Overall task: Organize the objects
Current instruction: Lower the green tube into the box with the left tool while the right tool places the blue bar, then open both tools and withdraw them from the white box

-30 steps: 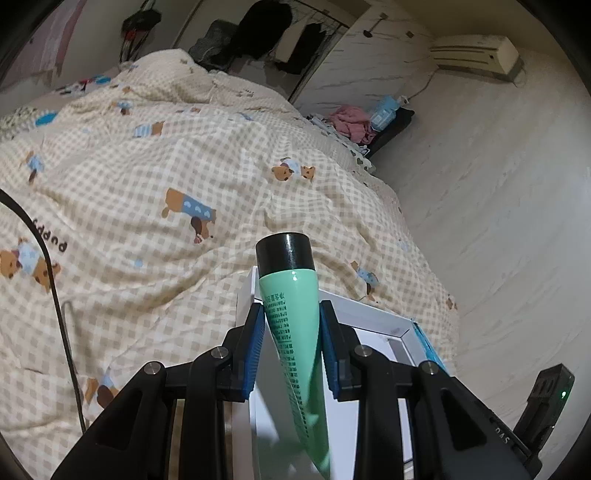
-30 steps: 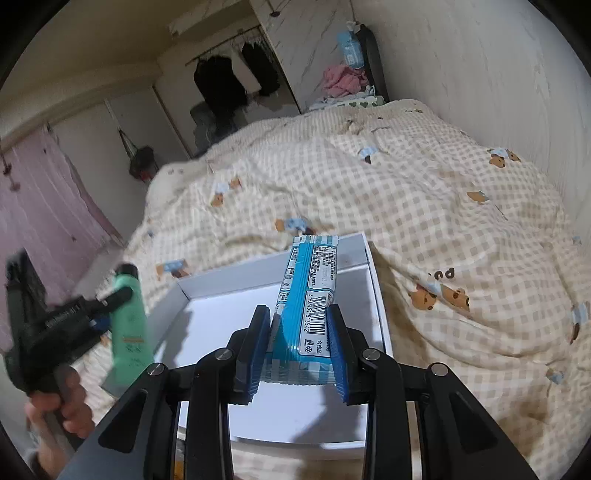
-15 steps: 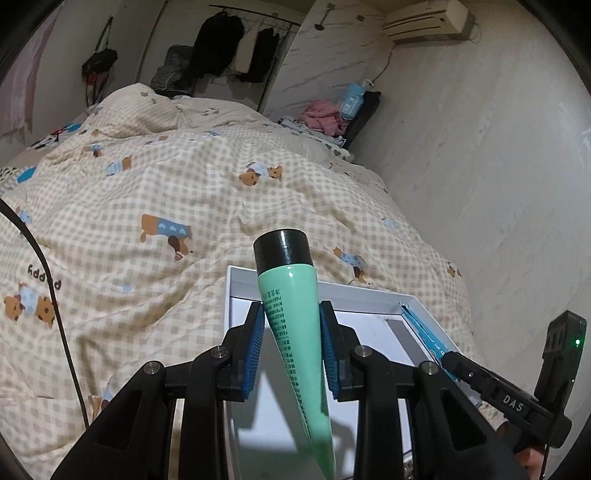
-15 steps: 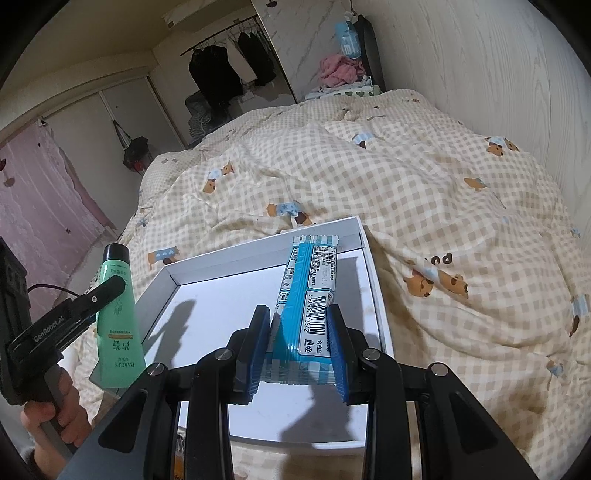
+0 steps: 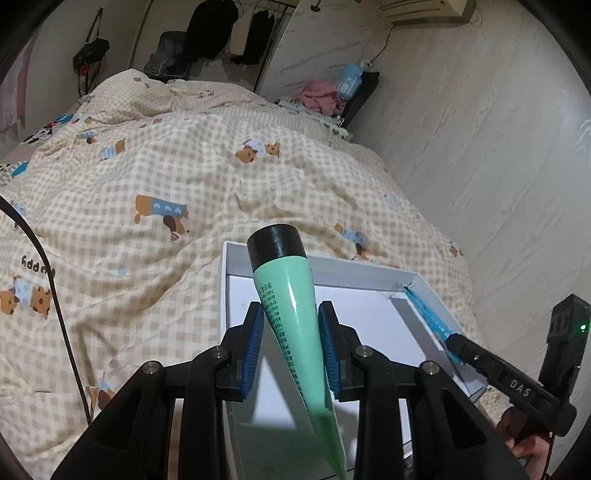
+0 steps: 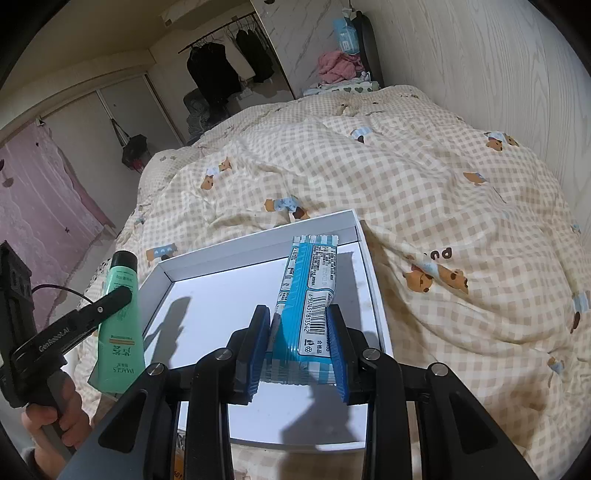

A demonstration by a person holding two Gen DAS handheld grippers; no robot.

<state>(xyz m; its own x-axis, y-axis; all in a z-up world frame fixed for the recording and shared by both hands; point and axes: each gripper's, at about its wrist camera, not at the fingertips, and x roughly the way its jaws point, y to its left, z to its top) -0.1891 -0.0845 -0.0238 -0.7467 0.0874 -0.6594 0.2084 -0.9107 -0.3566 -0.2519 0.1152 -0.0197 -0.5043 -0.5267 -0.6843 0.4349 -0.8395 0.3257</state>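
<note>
This place is a bedroom in a home. A large bed fills the middle of both views, and it is covered with a beige checked quilt (image 5: 177, 177) printed with small cartoon bears and dogs. In the upper left of the left wrist view, dark clothes (image 5: 210, 29) hang on a rail, and a black bag (image 5: 90, 55) hangs on the wall beside them. At the top right of that view an air conditioner (image 5: 424, 9) is fixed high on the wall. At the far end of the bed lies a pink piece of clothing (image 6: 338, 66). On the left edge of the right wrist view a pink curtain (image 6: 40, 206) hangs. The wall (image 6: 498, 66) beside the bed has pale wood-pattern panels.
</note>
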